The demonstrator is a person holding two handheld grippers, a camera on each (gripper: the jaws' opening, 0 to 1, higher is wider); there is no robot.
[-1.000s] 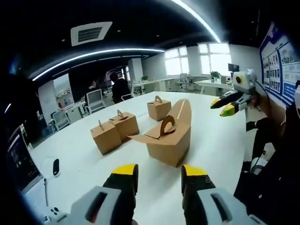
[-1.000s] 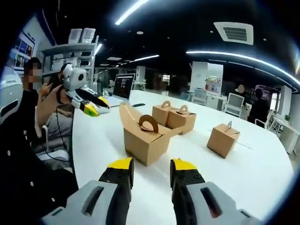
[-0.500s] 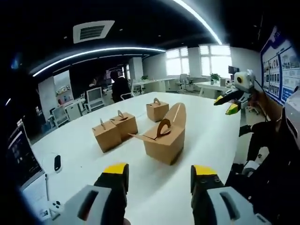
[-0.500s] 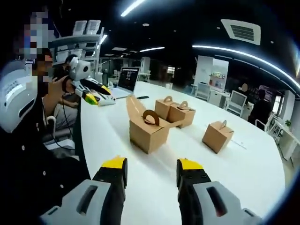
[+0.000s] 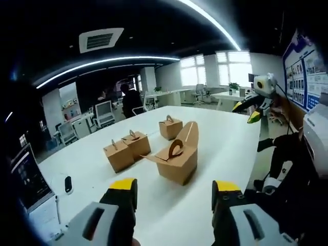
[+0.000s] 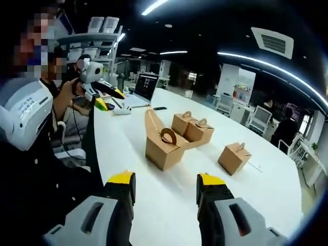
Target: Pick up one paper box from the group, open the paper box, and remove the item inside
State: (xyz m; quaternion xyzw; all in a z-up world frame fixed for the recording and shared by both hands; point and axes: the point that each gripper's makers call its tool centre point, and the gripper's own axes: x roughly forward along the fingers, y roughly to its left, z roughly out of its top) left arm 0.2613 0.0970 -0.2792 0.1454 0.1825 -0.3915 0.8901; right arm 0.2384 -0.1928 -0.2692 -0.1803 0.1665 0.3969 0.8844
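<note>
Since the opened paper box (image 5: 177, 161) sits alone on the white table (image 5: 225, 154), flaps up for reaching in, left gripper (image 5: 174, 192) and right gripper (image 6: 164, 184) hover apart from it, jaws wide and empty.

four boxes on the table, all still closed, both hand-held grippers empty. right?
Not quite. One box is open: the nearest paper box has its flaps up, clear in the left gripper view. The other three boxes are closed, on the white table. The left hand-held gripper and right hand-held gripper are open and empty.
</note>
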